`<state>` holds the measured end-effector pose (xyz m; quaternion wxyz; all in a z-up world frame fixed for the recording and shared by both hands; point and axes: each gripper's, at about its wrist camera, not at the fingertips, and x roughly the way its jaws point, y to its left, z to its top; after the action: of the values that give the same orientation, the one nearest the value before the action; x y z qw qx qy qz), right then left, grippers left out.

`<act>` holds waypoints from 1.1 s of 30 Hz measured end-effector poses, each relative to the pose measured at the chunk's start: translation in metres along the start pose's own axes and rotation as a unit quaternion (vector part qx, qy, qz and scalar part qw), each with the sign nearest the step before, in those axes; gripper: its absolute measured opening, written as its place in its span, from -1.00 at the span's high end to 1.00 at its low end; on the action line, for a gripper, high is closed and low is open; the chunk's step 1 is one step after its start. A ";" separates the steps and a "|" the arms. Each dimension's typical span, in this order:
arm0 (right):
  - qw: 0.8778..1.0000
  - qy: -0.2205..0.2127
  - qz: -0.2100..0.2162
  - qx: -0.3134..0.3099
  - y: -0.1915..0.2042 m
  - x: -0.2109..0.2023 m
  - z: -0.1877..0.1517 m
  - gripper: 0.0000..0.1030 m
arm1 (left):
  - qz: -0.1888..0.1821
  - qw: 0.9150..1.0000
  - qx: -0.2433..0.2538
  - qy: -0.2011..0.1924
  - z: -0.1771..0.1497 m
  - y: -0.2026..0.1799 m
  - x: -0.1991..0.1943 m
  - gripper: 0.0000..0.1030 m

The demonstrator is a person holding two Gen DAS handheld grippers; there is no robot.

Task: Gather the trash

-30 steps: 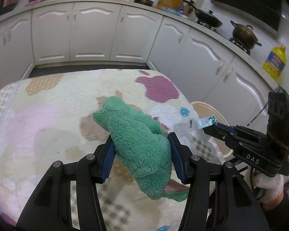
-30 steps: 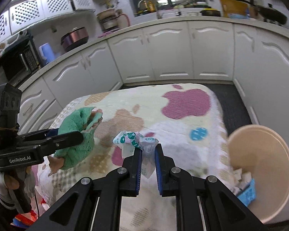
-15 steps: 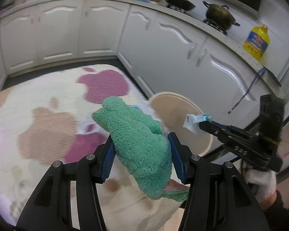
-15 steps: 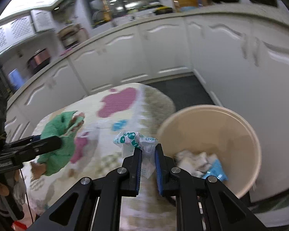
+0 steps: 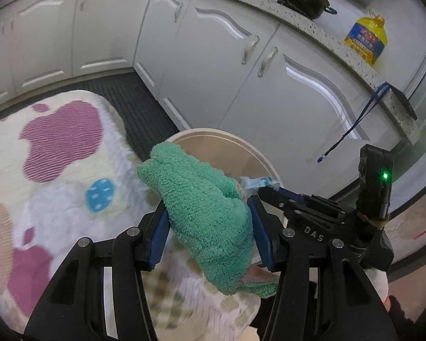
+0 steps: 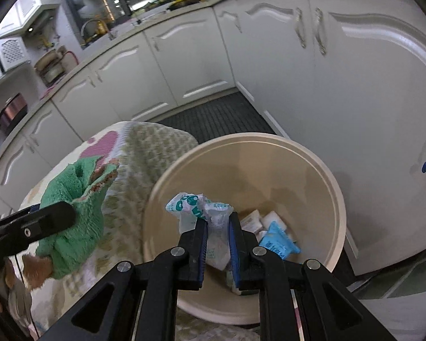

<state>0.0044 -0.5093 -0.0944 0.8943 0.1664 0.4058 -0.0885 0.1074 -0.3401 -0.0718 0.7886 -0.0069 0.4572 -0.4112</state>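
Moved off the blanket and over to the bin since a second ago, both hands, with the wrapper carried along.

From the left wrist: left gripper point(image 5: 208, 227) closed on the green cloth point(image 5: 204, 216), pads pressing both sides of it. Long side of the cloth running away from the hand, its far tip over the near rim of the bin point(image 5: 258, 156). Blanket point(image 5: 56, 176) to the left of the bin, touching it or just beside it, hard to say which. Right gripper point(image 5: 265, 189) coming in from the right, tips above the bin, a bit of the wrapper point(image 5: 255, 182) peeking out past the cloth.

From the right wrist: right gripper point(image 6: 218, 237) straight above the bin point(image 6: 338, 199), pointing down into it. Jaws opening now, with the crinkly wrapper point(image 6: 201, 207) between them, loose at the top and not yet fallen; cannot tell if the pads press it any more. Old trash point(image 6: 272, 236) in the bottom of the bin, right under the wrapper. Cloth point(image 6: 73, 210) off to the left of the bin, over the blanket point(image 6: 144, 153), held by the left gripper point(image 6: 56, 216).

Right hand nearer the middle of the bin. Looks like a straight drop down, nothing more needed.
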 end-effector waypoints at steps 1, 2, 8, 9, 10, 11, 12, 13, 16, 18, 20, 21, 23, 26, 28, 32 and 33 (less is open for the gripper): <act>1.000 0.002 -0.004 0.002 -0.002 0.002 0.001 0.42 | -0.005 1.000 0.000 0.002 0.002 -0.001 0.005 -0.02; 1.000 0.005 -0.007 0.005 -0.005 0.006 0.002 0.29 | -0.011 1.000 0.000 0.004 0.003 -0.002 0.011 -0.03; 1.000 0.005 -0.011 0.017 -0.016 0.011 -0.001 0.16 | -0.015 1.000 0.002 0.004 0.005 0.001 0.025 -0.15; 1.000 0.005 -0.011 0.019 -0.017 0.011 -0.001 0.16 | -0.016 1.000 0.002 0.004 0.005 0.002 0.026 -0.18; 1.000 0.006 -0.011 0.021 -0.018 0.011 -0.002 0.16 | -0.017 1.000 0.002 0.004 0.005 0.003 0.027 -0.28; 1.000 0.006 -0.011 0.022 -0.020 0.011 -0.003 0.15 | -0.017 1.000 0.002 0.004 0.006 0.003 0.027 -0.37; 1.000 0.007 -0.011 0.024 -0.020 0.011 -0.003 0.14 | -0.018 1.000 0.002 0.004 0.006 0.004 0.027 -0.38; 1.000 0.007 -0.011 0.025 -0.021 0.011 -0.004 0.10 | -0.021 1.000 0.002 0.003 0.007 0.004 0.027 -0.39; 1.000 0.005 -0.006 0.030 -0.022 0.010 -0.004 -0.26 | -0.018 1.000 0.002 0.000 0.007 0.004 0.023 -0.48; 0.999 0.002 0.001 0.037 -0.024 0.008 -0.004 -0.32 | -0.011 1.000 0.004 -0.002 0.004 0.005 0.018 -0.48; 0.999 -0.001 0.002 0.040 -0.023 0.005 -0.004 -0.32 | 0.007 1.000 0.010 -0.007 0.002 0.005 0.012 -0.48; 0.999 -0.002 0.002 0.041 -0.023 0.005 -0.004 -0.32 | 0.016 1.000 0.013 -0.010 0.001 0.004 0.008 -0.48; 0.999 -0.006 0.004 0.043 -0.022 0.000 -0.007 -0.32 | 0.034 0.999 0.018 -0.018 -0.003 0.004 0.000 -0.48; 0.999 -0.014 0.010 0.043 -0.015 -0.006 -0.012 -0.32 | 0.062 0.997 0.029 -0.036 -0.010 0.003 -0.015 -0.48; 0.999 -0.022 0.010 0.036 -0.006 -0.011 -0.017 -0.32 | 0.070 0.996 0.031 -0.045 -0.015 0.003 -0.025 -0.48; 0.999 -0.051 0.005 0.015 0.016 -0.026 -0.026 -0.32 | 0.091 0.993 0.028 -0.065 -0.025 0.004 -0.045 -0.48; 0.998 -0.060 0.005 0.010 0.022 -0.031 -0.028 -0.32 | 0.102 0.992 0.029 -0.071 -0.027 0.003 -0.050 -0.48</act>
<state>-0.0289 -0.4783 -0.0830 0.9157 0.1718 0.3498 -0.0979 0.0774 -0.2952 -0.0525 0.8567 0.0337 0.3861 -0.3405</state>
